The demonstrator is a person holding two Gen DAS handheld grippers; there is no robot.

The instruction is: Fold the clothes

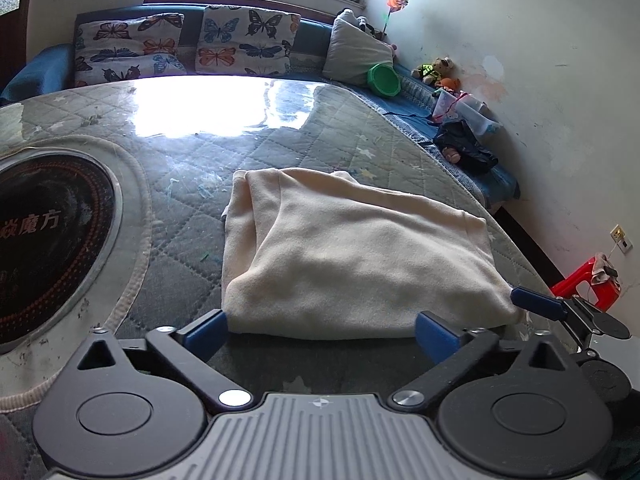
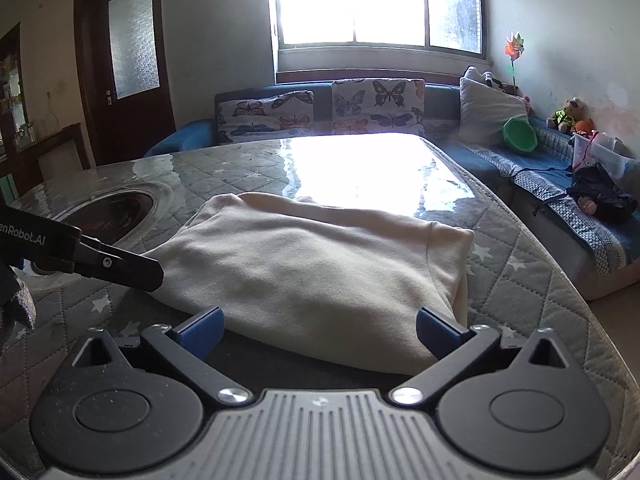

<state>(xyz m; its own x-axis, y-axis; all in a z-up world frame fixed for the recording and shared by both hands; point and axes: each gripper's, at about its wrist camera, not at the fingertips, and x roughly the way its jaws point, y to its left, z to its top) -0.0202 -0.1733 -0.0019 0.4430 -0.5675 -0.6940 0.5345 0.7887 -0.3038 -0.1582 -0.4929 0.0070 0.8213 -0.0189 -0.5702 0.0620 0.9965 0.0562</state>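
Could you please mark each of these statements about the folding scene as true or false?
1. The cream garment lies folded on the quilted table. True.
2. The left gripper is shut on the garment. False: its fingers are spread wide, at the garment's near edge.
3. The right gripper is open. True.
4. A red bowl sits on the sofa. False: the bowl is green.
5. The cushions by the window carry a butterfly print. True.
6. The garment covers the round cooktop. False: it lies beside the cooktop, apart from it.
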